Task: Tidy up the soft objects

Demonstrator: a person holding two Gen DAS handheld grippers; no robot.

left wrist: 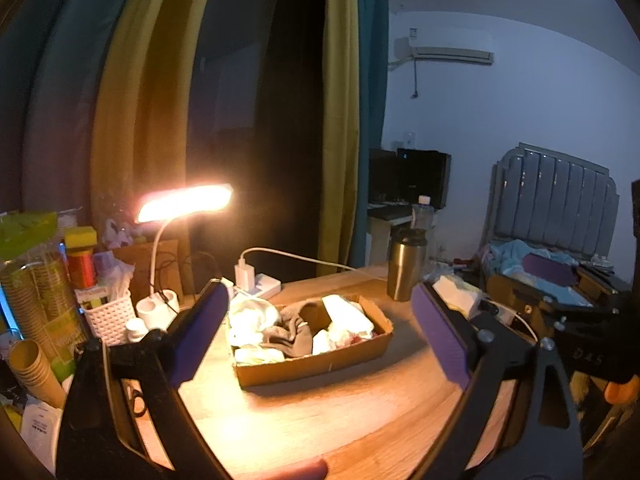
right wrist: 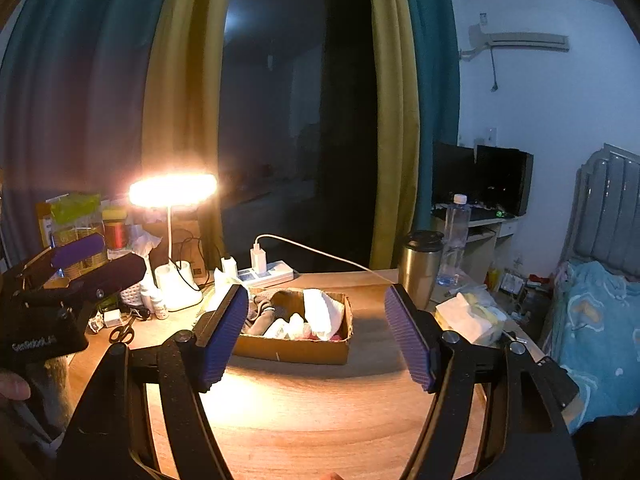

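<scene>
Hovering above the wooden desk (left wrist: 320, 408), both pairs of fingers spread wide and gripping nothing. Left gripper (left wrist: 320, 332) hanging in front of the cardboard box (left wrist: 316, 368), purple fingers (left wrist: 200, 336) framing it on either side. Right gripper (right wrist: 316, 332) likewise lining up on the box (right wrist: 296, 350), fingers (right wrist: 224, 336) splayed apart and clear of it. Sitting inside the box: a jumble of soft things, white cloths (left wrist: 348, 316) piled beside a grey sock (left wrist: 296, 328), all lying loosely, some draping toward the rim. Glowing warmly at back left, a desk lamp (left wrist: 184, 202) lighting the box. Standing behind the box to the right, a steel tumbler (left wrist: 406, 264). Lying at the right edge, a tissue pack (right wrist: 472, 316). Resting at left, scissors (right wrist: 124, 332).
</scene>
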